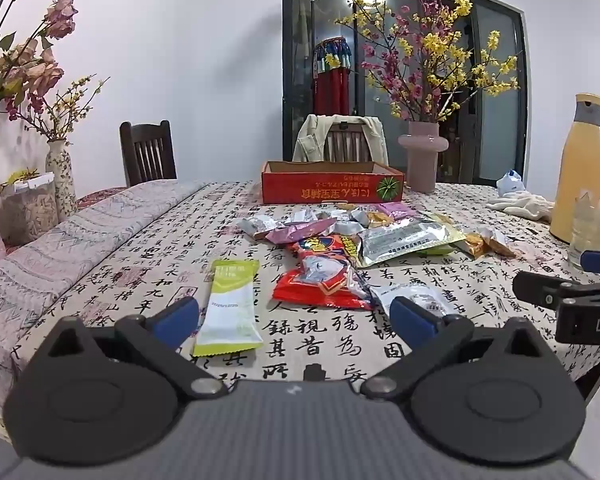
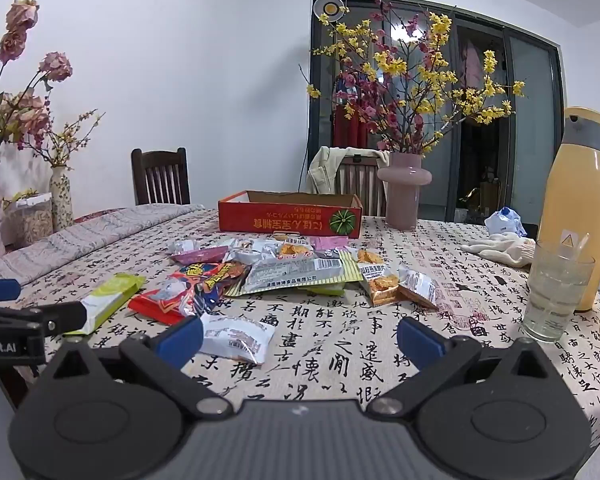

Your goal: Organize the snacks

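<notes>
Both grippers spread, holding nothing: left gripper (image 1: 294, 316), right gripper (image 2: 300, 340). Snack pile (image 1: 352, 240) mid-surface before red box (image 1: 332, 188). Only right view shows whole glass (image 2: 556, 288).

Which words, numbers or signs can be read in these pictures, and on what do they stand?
"obot.AI": on the left gripper body, cut at the frame edge.
"DA": on the right gripper body, cut off.
Warning triangle sign: on the yellow thermos.
Red box: Chinese print upside down, unclear.
Snack packets, tablecloth calligraphy: too blurred.
</notes>
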### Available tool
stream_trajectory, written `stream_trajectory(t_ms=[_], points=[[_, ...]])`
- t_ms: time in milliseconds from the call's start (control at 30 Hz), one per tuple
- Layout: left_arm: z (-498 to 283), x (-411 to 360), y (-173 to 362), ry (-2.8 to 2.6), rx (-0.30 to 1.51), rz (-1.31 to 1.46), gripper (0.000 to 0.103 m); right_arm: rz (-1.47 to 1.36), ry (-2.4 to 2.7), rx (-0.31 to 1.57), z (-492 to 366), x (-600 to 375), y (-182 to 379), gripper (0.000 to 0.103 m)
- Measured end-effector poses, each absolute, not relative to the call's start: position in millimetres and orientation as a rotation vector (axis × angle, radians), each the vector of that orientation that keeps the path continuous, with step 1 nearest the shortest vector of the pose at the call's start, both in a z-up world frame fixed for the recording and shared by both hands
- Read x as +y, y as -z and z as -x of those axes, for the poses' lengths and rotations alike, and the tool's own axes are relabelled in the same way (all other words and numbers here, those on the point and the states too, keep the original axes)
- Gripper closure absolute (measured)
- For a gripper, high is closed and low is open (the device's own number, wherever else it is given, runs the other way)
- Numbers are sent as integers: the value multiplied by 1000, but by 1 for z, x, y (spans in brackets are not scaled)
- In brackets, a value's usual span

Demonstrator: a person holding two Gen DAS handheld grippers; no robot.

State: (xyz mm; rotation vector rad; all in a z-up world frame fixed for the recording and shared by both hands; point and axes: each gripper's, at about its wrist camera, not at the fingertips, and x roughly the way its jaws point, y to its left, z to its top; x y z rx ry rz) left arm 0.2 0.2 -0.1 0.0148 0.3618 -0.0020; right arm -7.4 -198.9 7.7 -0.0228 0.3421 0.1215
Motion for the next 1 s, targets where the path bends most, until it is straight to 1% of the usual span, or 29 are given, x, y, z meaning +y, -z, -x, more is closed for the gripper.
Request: stream_trajectory(t_ms=[1000], points=[[-2, 4, 2, -10, 375, -11, 0, 22, -123, 345, 8, -198, -4, 0]])
